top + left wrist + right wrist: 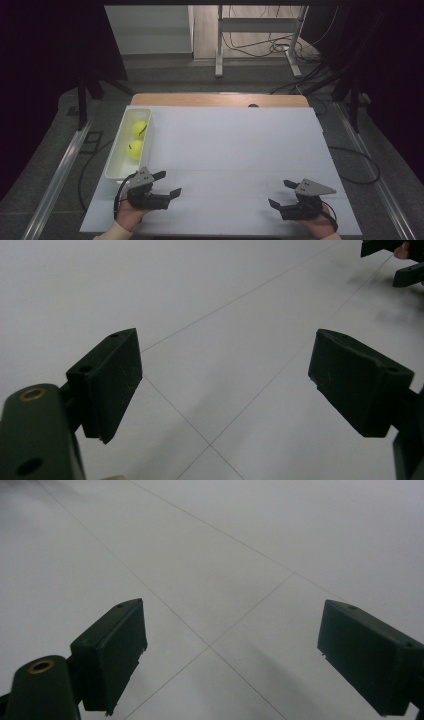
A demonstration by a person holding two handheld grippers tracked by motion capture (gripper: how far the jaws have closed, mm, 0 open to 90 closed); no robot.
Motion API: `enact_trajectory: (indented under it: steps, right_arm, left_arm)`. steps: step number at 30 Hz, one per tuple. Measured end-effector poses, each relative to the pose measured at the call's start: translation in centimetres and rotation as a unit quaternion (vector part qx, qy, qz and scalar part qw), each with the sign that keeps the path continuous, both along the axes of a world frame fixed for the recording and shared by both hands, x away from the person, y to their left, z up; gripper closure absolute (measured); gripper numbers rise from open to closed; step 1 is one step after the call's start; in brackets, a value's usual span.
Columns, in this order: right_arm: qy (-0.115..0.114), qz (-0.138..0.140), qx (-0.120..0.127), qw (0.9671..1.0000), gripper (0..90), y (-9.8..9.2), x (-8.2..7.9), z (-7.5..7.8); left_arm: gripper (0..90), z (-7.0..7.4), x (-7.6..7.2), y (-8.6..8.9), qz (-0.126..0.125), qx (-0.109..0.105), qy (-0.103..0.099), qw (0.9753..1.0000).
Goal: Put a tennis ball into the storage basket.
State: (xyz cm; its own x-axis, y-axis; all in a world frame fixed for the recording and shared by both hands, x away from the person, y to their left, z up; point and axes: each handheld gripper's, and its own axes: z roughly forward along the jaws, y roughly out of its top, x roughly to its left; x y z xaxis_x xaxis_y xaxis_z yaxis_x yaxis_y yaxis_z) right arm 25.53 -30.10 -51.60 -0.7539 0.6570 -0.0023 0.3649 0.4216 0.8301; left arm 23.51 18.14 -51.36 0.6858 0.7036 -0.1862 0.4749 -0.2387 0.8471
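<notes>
Two yellow-green tennis balls (139, 128) (135, 149) lie in a white oblong tray (114, 167) at the table's left edge. Just below the tray's near end, my left gripper (166, 183) is held low over the white tabletop, open and empty, its jaws pointing right. In the left gripper view the left gripper (225, 385) has bare table between its wide-set jaws, and the other gripper's jaws (395, 262) show at the top right. My right gripper (281, 193) rests near the front right, open and empty, jaws pointing left. The right gripper (232, 655) frames plain white surface.
The white table cover (235, 150) has faint seam lines. A wooden edge (220, 99) runs along the table's far side with a small dark spot (253, 105) on it. Beyond stand a metal frame (260, 30) and loose floor cables (280, 47).
</notes>
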Motion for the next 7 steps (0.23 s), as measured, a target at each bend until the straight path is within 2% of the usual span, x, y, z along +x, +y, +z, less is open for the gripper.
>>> enact_trajectory:
  steps: [7]
  right_arm:
    - [-0.001, 0.002, 0.003, 1.0000, 12.5, -0.02, 0.05, -0.01]
  left_arm:
    - [14.7, 0.00, 0.14, -0.13, -0.001, 0.000, 0.001, 1.0000]
